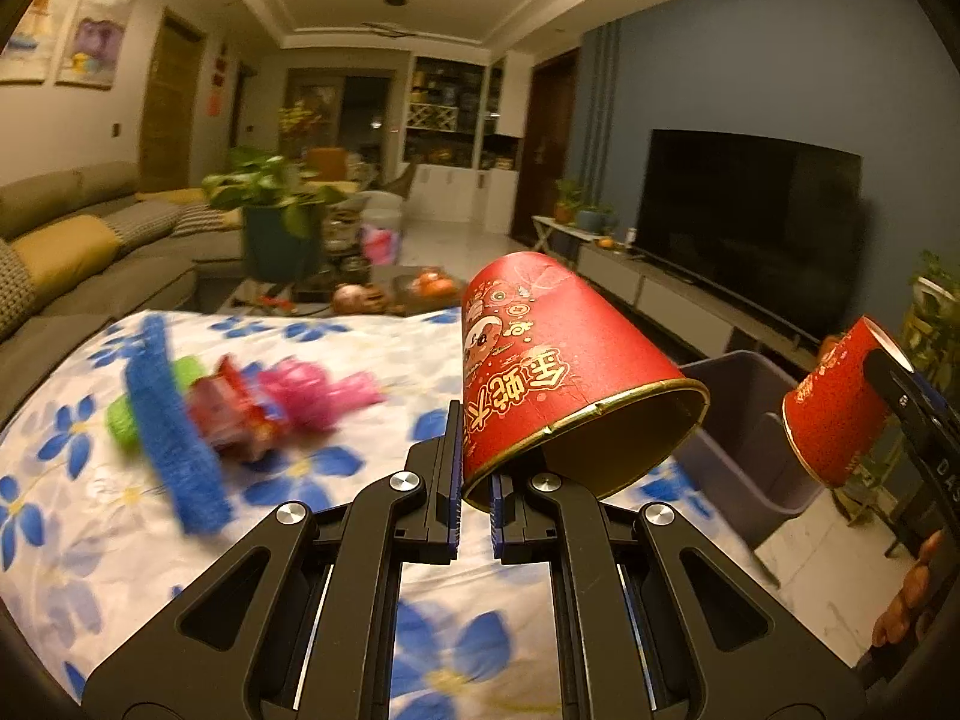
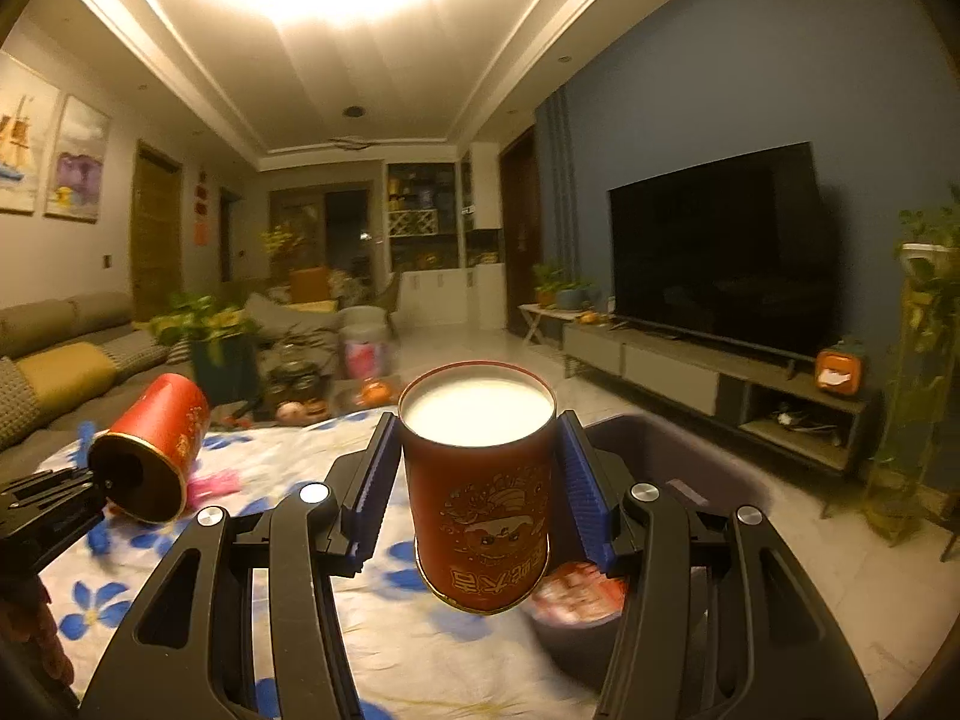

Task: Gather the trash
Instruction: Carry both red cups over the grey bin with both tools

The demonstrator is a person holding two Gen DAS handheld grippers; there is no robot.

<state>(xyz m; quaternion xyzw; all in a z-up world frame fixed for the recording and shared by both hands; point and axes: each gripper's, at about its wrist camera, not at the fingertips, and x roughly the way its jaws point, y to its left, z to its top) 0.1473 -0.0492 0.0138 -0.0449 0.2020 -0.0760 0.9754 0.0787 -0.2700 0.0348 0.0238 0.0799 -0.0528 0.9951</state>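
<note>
Two red paper cups, each held by one gripper, above a counter (image 1: 372,600) covered with a white cloth printed with blue flowers. The left gripper (image 1: 475,498) is clenched on the gold-edged rim of the left cup (image 1: 540,360), one finger outside the wall and one inside; the cup is tilted, its base pointing up and away, its open mouth facing down and to the right. The right gripper (image 2: 480,498) grasps the right cup (image 2: 480,498) across its body between blue ribbed pads (image 2: 579,480); this cup is inverted, its white base uppermost and its printed figure upside down. In the left wrist view the right cup (image 1: 840,408) hangs beyond the counter's right edge, over a grey bin (image 1: 750,438) standing just beside the counter. The bin (image 2: 690,450) holds a red-and-white wrapper (image 2: 576,594), seen below the right cup. On the cloth, left of the left gripper, lie a blue brush (image 1: 174,420), a green object (image 1: 126,420), and a blurred pink and red heap (image 1: 282,402). A sofa (image 1: 78,240), a potted plant (image 1: 270,192) and a television (image 1: 744,222) occupy the room behind.
</note>
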